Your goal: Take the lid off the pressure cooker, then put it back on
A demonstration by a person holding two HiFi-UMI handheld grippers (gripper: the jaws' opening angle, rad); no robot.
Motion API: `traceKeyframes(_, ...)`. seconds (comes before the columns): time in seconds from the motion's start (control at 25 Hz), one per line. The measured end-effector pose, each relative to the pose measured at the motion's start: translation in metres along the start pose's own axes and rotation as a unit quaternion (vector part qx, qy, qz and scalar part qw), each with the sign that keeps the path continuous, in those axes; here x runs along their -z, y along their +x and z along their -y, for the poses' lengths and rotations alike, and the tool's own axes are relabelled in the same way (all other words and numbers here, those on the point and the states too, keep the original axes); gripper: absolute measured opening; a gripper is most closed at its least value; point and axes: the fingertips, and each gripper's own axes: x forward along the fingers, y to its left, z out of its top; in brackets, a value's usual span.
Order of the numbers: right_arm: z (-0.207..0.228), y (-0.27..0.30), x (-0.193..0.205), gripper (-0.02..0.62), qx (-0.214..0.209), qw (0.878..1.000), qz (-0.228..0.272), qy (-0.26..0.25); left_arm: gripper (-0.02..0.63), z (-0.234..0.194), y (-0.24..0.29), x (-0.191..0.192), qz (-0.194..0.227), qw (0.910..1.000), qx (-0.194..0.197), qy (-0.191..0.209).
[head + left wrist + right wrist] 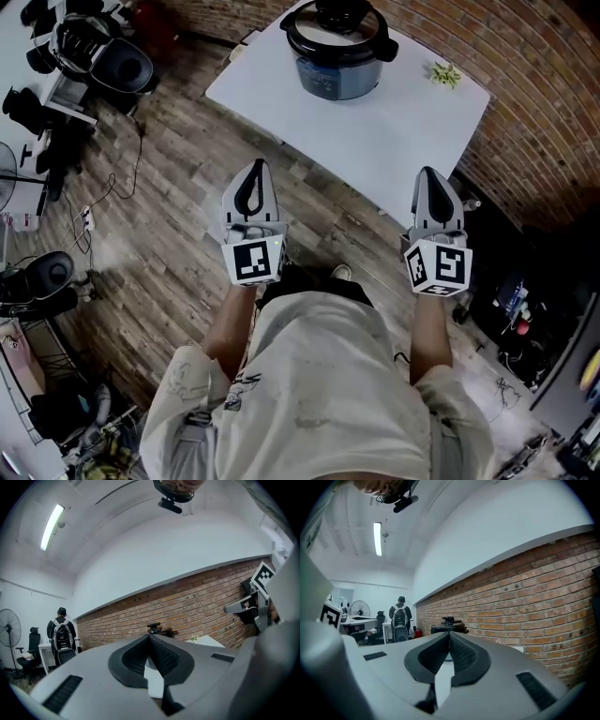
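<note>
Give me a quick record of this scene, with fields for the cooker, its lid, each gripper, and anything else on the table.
cooker: blue-grey pressure cooker, standing on the white table
lid: black lid, on the cooker, not yet taken off
left gripper: left gripper, jaws shut, empty, held level, well short of the cooker
right gripper: right gripper, jaws shut, empty, held level, well short of the cooker
also on table: small green item, right of the cooker and apart from it, too small to identify
</note>
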Motion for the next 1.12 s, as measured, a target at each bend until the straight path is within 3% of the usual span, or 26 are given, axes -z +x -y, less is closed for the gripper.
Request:
traceKeyframes(0.24,0.007,-0.004,0.003,0.020,-0.008,1.000,0.004,0.013,0.015,0.009,-0.008,0.004,-0.011,0.9999,-0.007,0.001)
traceKeyframes(0.56,0.013,0.002,-0.005,0.020,-0.008,1.000,0.016,0.003,0.014,0.012,0.008,-0.010,0.017,0.9999,-0.002,-0.001)
traceKeyframes(0.8,0.007,0.030,-0.010,0.020,0.007,1.000,0.022,-0.009,0.015,-0.008,0.040,-0.005,0.028,0.9995,0.009,-0.010)
traceKeyframes(0.96,0.007,0.060,-0.011,0.068,0.028,0.999,0.029,-0.011,0.020,-0.026,0.075,0.007,0.029,0.9993,0.021,-0.015)
traceKeyframes(1.0,0.007,0.069,-0.012,0.090,0.034,0.999,0.032,-0.010,0.036,-0.031,0.085,0.010,0.027,0.9991,0.028,-0.015)
traceKeyframes(1.12,0.003,0.095,-0.018,0.157,0.052,0.998,0.035,-0.004,0.168,-0.049,0.118,0.016,0.018,0.9985,0.049,-0.016)
